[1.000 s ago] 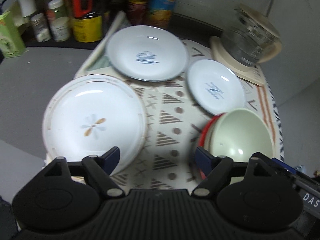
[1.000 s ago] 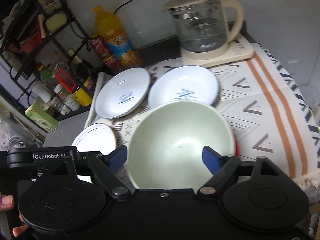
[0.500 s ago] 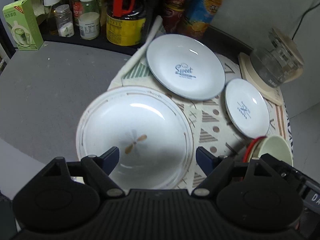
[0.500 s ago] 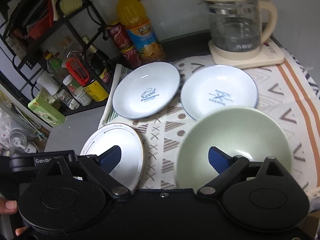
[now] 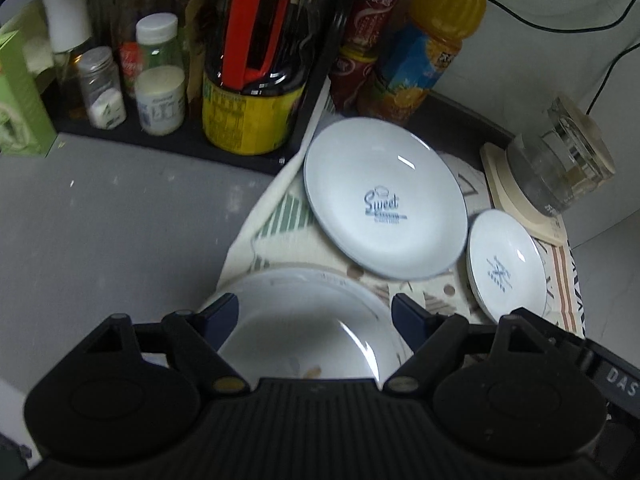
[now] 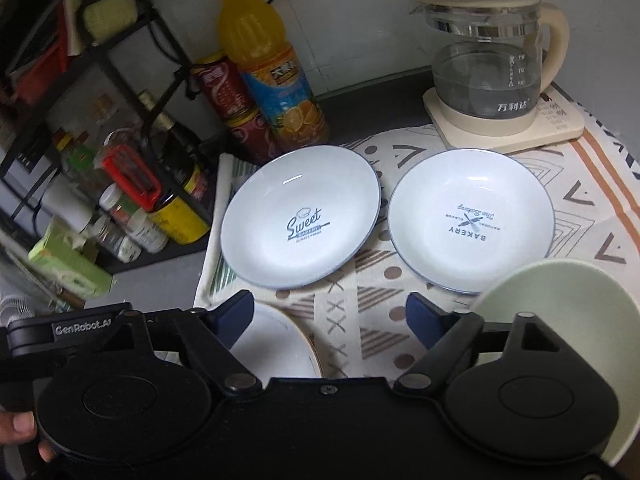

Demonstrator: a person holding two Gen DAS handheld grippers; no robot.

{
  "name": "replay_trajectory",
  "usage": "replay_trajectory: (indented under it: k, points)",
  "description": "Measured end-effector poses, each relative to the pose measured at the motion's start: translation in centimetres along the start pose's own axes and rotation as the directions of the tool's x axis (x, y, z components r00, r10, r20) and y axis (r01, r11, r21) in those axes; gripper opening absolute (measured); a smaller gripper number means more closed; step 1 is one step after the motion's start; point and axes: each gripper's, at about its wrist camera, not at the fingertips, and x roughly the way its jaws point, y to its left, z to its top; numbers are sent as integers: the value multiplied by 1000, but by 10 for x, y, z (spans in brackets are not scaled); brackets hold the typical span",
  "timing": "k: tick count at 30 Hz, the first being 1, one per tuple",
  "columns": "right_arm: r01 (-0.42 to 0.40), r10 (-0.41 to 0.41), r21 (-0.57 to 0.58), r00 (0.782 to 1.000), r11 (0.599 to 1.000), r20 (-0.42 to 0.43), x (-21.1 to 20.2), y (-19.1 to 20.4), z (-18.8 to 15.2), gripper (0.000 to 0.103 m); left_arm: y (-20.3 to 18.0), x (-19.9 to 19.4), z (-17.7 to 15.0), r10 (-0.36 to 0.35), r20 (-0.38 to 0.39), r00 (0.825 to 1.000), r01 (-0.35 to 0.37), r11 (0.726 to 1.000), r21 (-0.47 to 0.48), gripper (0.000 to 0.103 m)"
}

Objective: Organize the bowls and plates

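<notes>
Hovering low at the left end of the patterned cloth (image 6: 352, 332), the left gripper (image 5: 316, 312) hangs with its jaws spread wide and nothing between the pads; the gold-rimmed plate (image 5: 320, 328) lies directly beneath it, its far rim just past the fingertips. Ahead of that gripper and a little to its right sits the "Sweet" plate (image 5: 384, 200), and further right, near its right finger, the smaller-looking "Bakery" plate (image 5: 508, 264).

Over to the right gripper (image 6: 332, 312): its jaws are closing, yet there's only bare cloth in the gap, no dish caught. The gold-rimmed plate (image 6: 276, 344) pokes out under its left finger, the "Sweet" plate (image 6: 300, 216) lies ahead and slightly left, the "Bakery" plate (image 6: 472, 220) ahead and right, and the pale green bowl (image 6: 560, 312) sits hard by its right finger, partly hidden behind the gripper's body. A kettle (image 6: 488, 60) stands at the back right, well beyond both plates.

By my reading, this is the approach stage: nothing is lifted and the dishes lie separately. Stacking looks like the plan. The next move calls for one gripper to drop its fingers astride a plate rim, most likely the left onto the gold-rimmed plate's edge, pinch firmly and lift level so the glazed surface doesn't slip.
</notes>
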Motion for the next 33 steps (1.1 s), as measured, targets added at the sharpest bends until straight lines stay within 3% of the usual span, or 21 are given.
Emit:
replay_trajectory:
  k: [10, 18, 27, 33]
  points:
    - [58, -58, 117, 998, 991, 2, 48, 7, 11, 64, 11, 46, 32, -51, -3, 999, 51, 998, 24, 74]
    - [71, -60, 247, 997, 966, -52, 93, -5, 17, 36, 15, 87, 51, -104, -24, 994, 104, 995, -1, 50]
    - [84, -67, 287, 996, 954, -67, 126, -15, 25, 27, 18, 127, 58, -143, -56, 988, 140, 989, -54, 21]
    - [56, -36, 318, 997, 946, -67, 139, -22, 29, 22, 21, 141, 58, -173, -65, 983, 166, 981, -103, 13]
